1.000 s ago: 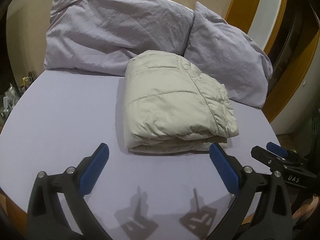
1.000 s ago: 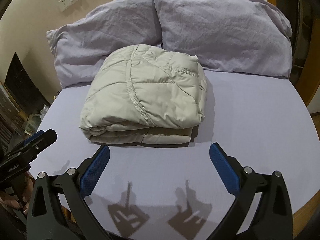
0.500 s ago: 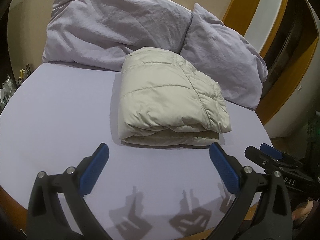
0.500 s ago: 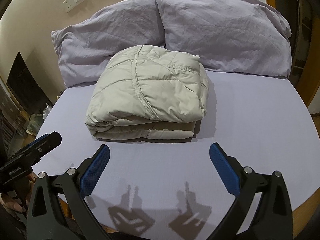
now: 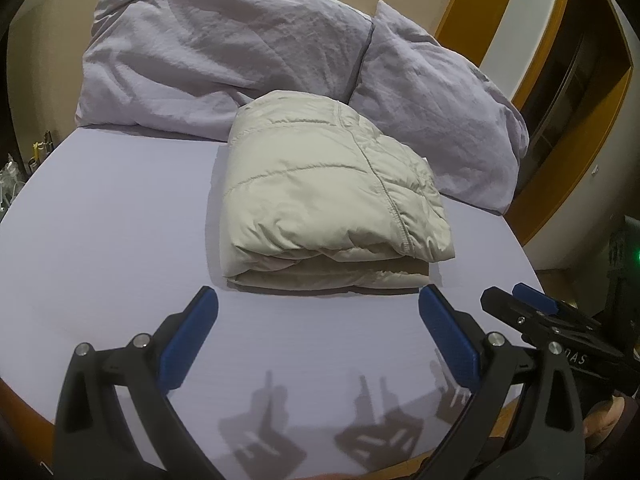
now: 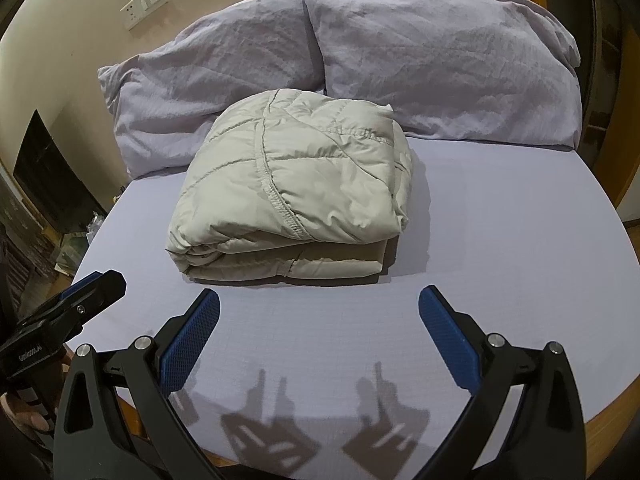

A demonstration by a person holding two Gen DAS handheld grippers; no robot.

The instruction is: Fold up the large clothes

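Observation:
A beige quilted puffer jacket (image 5: 328, 196) lies folded into a thick rectangular bundle on the lilac bed sheet (image 5: 108, 216); it also shows in the right wrist view (image 6: 296, 192). My left gripper (image 5: 318, 320) is open and empty, hovering short of the bundle's near edge. My right gripper (image 6: 318, 320) is also open and empty, at the same distance from the bundle. The right gripper shows at the right edge of the left wrist view (image 5: 524, 304), and the left gripper at the left edge of the right wrist view (image 6: 94, 288).
Two lilac pillows (image 6: 224, 80) (image 6: 444, 52) lean against the wall behind the jacket. The bed's wooden edge (image 6: 608, 412) runs under my grippers. A wall socket plate (image 6: 145, 5) is at upper left. A wooden door frame (image 5: 580, 128) stands at the right.
Both grippers have drawn back and away from the folded jacket, staying open. The jacket has not moved.

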